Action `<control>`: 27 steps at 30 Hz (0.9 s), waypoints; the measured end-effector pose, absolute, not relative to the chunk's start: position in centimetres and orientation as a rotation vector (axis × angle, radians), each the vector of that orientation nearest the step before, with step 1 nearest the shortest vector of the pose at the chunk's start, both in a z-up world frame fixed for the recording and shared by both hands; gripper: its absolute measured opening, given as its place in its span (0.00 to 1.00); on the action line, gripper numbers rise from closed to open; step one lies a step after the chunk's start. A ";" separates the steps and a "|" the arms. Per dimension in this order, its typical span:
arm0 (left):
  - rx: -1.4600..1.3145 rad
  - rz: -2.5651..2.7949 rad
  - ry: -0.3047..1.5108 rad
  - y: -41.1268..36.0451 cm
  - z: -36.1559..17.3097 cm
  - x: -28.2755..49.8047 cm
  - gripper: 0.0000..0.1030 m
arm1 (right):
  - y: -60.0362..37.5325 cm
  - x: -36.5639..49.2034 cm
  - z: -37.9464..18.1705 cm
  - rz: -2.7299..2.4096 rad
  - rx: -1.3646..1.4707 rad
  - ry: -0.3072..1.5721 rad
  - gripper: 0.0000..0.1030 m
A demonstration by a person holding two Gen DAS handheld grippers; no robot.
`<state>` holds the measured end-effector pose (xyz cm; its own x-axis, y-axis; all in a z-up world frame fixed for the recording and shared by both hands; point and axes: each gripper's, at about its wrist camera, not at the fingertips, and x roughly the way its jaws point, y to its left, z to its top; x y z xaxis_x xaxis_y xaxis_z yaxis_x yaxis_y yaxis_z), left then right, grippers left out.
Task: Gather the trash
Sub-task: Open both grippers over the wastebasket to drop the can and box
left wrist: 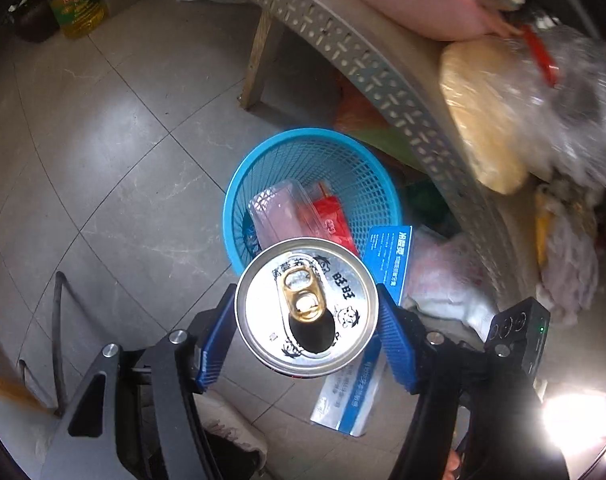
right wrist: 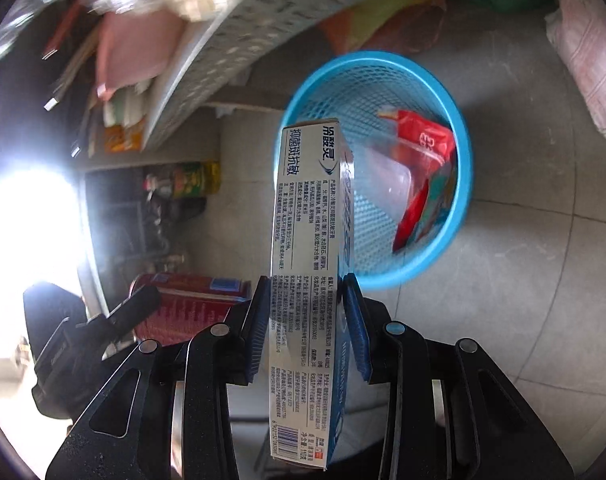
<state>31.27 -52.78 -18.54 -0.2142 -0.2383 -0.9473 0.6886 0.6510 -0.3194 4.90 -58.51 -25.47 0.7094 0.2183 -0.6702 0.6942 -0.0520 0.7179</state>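
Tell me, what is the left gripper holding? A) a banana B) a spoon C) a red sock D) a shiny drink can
D: the left gripper has its blue pads pressed on both sides of an opened silver drink can, held above the blue basket.
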 end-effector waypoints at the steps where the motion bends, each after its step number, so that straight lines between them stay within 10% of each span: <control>1: 0.376 -0.880 1.569 -53.3 -19.0 31.5 0.62 | -58.8 5.2 -25.8 -0.470 1.621 0.748 0.34; 7: 0.307 -0.870 1.556 -55.3 -21.1 32.1 0.66 | -60.7 4.8 -28.8 -0.544 1.686 0.649 0.58; 27: 0.310 -1.110 1.340 -47.8 -7.2 28.0 0.71 | -53.7 0.9 -24.5 -0.572 1.472 0.760 0.59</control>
<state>27.97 -47.81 -7.16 -0.1584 -0.4570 -0.8752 0.7753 0.4913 -0.3969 0.95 -53.73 -24.51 0.6521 0.1091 -0.7503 0.7511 0.0414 0.6588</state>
